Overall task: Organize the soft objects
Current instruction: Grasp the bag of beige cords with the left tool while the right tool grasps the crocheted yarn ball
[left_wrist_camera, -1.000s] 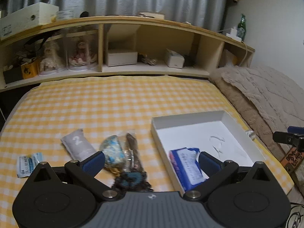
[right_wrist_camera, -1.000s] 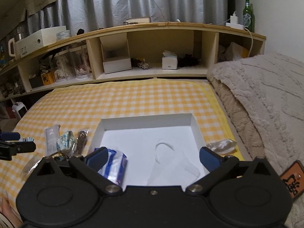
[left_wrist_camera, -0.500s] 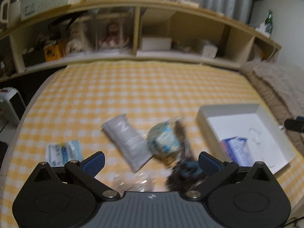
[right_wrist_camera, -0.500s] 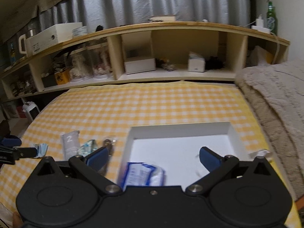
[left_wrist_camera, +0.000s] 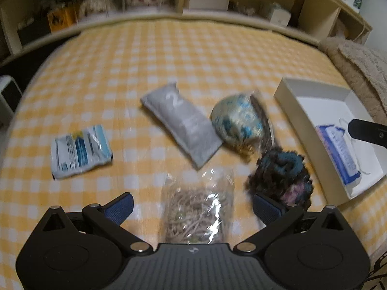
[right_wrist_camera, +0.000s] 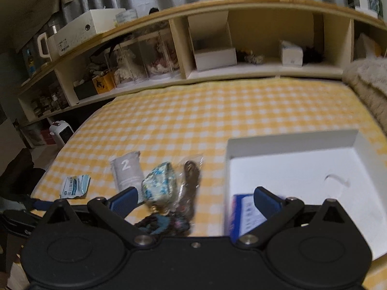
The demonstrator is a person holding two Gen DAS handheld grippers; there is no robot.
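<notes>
Left wrist view: my left gripper (left_wrist_camera: 192, 206) gapes wide over a clear crinkly bag of brownish shreds (left_wrist_camera: 197, 209); my right gripper (right_wrist_camera: 194, 201) is wide too.

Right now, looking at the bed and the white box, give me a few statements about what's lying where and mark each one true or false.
1. The grey pouch marked 2 lies inside the white box. False: it lies on the yellow checked cover, outside the box.
2. A blue and white packet lies in the white box. True.
3. The left claw is shut on the clear bag of brown strands. False: its jaws stand wide apart, with the bag between them, not gripped.
4. The dark fuzzy scrunchie lies between the clear bag and the box. True.
5. The right claw is open and holds nothing. True.
</notes>
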